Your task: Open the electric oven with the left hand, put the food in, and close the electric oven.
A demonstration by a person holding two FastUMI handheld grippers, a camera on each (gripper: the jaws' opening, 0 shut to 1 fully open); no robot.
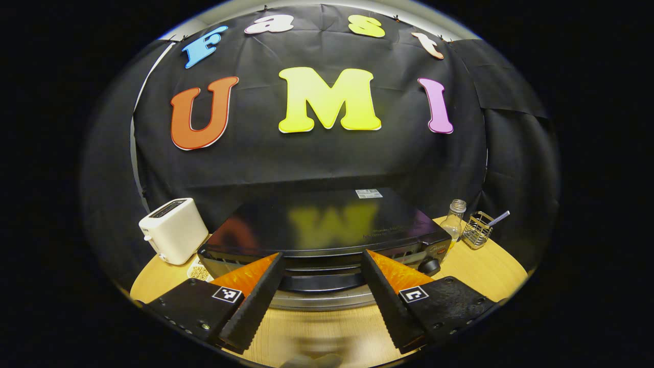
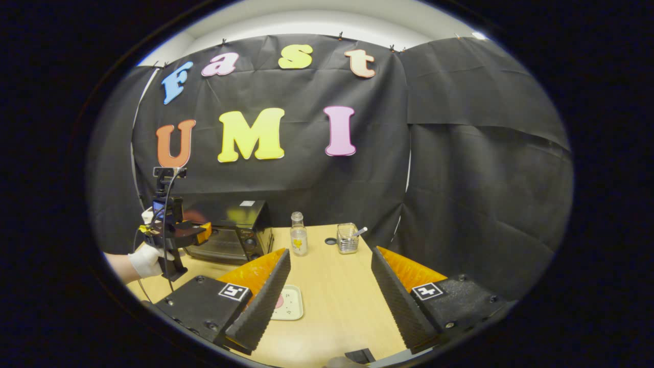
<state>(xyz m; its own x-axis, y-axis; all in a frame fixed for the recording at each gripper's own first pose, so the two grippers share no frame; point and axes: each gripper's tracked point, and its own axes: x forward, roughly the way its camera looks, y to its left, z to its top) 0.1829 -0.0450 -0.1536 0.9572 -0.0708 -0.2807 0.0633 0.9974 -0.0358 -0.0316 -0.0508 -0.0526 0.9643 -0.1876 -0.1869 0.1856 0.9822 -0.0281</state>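
The electric oven (image 1: 327, 230) sits toward the back left of the wooden tabletop (image 1: 480, 271), its dark glossy top facing up and its front, with a black knob (image 1: 429, 266) at the right end, facing the near edge; whether the door is ajar cannot be told from the left gripper view, where the front is seen steeply from above. The left gripper (image 1: 322, 278) hangs just in front of the oven's upper front edge with its fingers spread wide, the oven's front showing between them, and nothing is pinched. In the right gripper view the same gripper (image 2: 196, 232) appears farther off, held by a gloved hand (image 2: 145, 259) close against the oven (image 2: 230, 230) front. A white toaster (image 1: 173, 230) stands just left of the oven near the left edge, and a small dish (image 1: 199, 271) shows between the two. To the oven's right, near the back edge, stand a clear bottle (image 2: 298, 234) and a wire holder (image 2: 347, 238) with something stuck in it, a small dark cap (image 2: 330, 240) lying between them. The right gripper (image 2: 329, 276) hovers over the middle of the tabletop, well apart from the oven, its fingers also spread and holding nothing. A pale square plate (image 2: 288, 302) with a pinkish piece of food on it lies toward the near edge, partly behind that gripper's left finger.
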